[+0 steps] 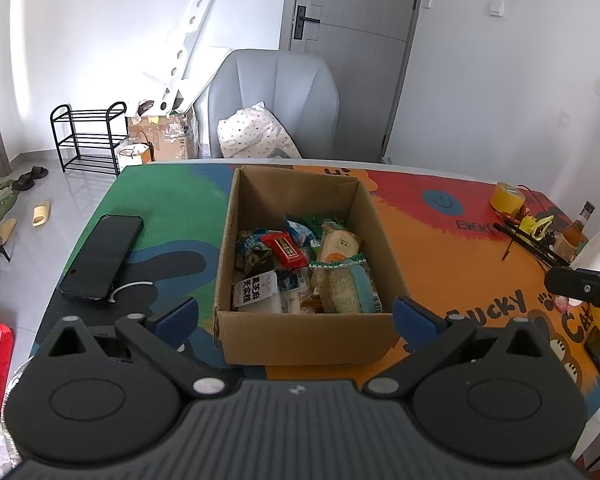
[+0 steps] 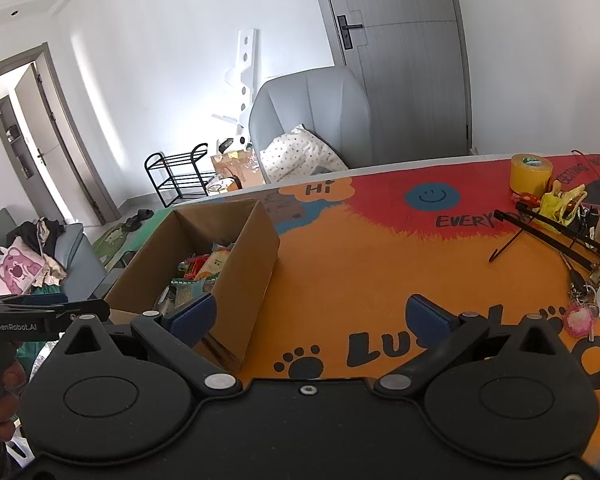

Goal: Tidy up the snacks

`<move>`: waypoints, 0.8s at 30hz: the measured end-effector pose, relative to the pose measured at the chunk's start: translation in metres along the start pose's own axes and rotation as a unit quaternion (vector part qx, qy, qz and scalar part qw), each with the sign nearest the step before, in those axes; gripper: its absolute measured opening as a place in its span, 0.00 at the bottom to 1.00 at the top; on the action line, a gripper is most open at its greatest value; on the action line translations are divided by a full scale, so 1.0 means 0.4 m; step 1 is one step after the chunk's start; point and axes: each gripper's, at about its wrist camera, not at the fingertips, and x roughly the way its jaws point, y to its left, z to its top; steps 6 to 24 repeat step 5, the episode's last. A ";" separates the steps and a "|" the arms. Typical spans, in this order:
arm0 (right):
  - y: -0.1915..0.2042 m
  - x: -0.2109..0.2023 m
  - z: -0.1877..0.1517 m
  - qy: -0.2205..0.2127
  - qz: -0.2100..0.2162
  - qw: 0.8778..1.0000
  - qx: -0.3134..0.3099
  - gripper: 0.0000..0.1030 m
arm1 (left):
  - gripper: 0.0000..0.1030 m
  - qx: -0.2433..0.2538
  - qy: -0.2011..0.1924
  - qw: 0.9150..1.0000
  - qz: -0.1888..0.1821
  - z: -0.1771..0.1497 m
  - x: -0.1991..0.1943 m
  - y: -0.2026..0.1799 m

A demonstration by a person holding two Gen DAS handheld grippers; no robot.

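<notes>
Left gripper [image 1: 296,316] spread wide, empty, at near wall of cardboard box [image 1: 306,338] | right gripper [image 2: 324,318] also wide, empty, just right of box | snacks [image 1: 304,268] heaped inside box; none loose that we see | we judge gathering done, tidying possibly left

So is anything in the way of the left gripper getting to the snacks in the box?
Only the box's own near wall. The left gripper is open and empty, level with that wall, so it must go over the rim to reach the snacks. The box has no lid.
</notes>
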 end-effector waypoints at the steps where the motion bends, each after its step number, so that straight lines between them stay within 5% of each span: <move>1: 0.000 0.000 0.000 0.000 0.000 1.000 0.000 1.00 | 1.00 0.001 -0.001 1.000 0.000 0.000 0.000 0.001; 24: 0.009 0.003 -0.002 0.002 -0.002 1.000 -0.007 1.00 | 1.00 -0.001 -0.001 1.000 -0.002 -0.002 0.003 0.007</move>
